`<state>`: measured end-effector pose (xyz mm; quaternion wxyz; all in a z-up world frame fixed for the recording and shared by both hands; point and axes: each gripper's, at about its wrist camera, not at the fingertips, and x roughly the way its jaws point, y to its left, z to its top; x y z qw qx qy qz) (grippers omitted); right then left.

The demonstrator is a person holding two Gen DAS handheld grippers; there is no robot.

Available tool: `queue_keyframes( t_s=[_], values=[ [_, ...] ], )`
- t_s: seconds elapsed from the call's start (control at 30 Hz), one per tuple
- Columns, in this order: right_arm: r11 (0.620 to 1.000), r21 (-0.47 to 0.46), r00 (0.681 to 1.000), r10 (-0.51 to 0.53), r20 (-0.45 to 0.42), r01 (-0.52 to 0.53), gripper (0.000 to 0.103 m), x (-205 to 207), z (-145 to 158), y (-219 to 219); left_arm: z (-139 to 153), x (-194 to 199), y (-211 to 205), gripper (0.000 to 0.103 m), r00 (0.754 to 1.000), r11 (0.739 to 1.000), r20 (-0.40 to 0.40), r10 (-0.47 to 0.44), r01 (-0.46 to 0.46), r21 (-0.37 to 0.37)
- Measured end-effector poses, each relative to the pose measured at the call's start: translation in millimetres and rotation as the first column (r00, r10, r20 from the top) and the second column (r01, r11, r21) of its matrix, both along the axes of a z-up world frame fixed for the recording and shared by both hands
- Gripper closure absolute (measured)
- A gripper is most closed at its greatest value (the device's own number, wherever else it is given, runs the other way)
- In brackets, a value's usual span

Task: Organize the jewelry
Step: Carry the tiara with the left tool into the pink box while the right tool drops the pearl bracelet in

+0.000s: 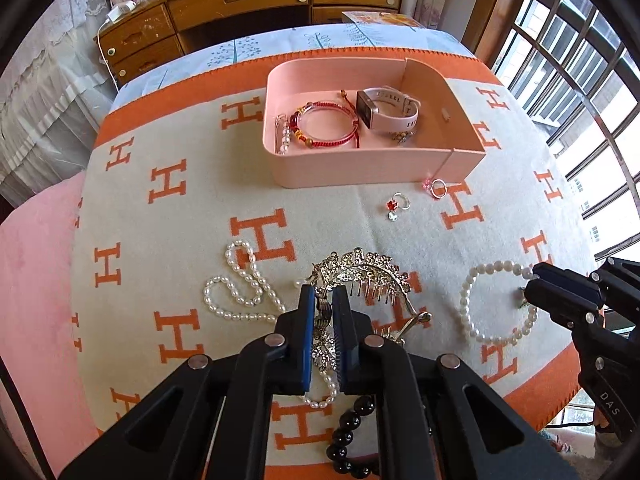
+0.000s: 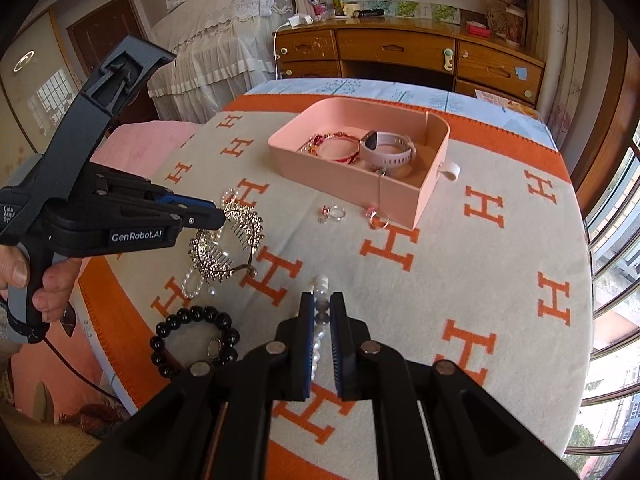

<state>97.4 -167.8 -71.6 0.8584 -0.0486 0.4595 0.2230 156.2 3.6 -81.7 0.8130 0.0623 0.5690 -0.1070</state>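
My left gripper (image 1: 323, 304) pinches the stiff, spiky, bendy tiara (image 1: 362, 276) by its band, while my right gripper (image 2: 321, 312) squeezes the slippery pearl bracelet (image 2: 320, 320) at 6 o'clock.

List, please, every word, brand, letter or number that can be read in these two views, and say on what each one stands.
"GenRobot.AI": white print on the side of the black left tongs.
"DAS": pale letters on the handle of the black right tongs.
"H": orange letters repeated across the cream woven blanket.
"Data Acqu... Sy...": small label at the rear of the left tongs, cut off.
The pink wristwatch face shows nothing readable.
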Motion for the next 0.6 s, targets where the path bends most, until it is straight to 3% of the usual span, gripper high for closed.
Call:
queue_keyframes(
  t_s=[0.33,0.6],
  values=[
    [0.996,0.061,0.991,-0.067,0.116,0.06,0.096,41,50,3,54,22,-4,0.097,0.993,1.0,0.118,0.01,-0.009,-0.009],
    [0.986,0.119,0.979,-0.136,0.151,0.119,0.095,83,72,2,84,60,-13,0.097,0.977,0.999,0.212,0.034,-0.033,-0.009]
  ],
)
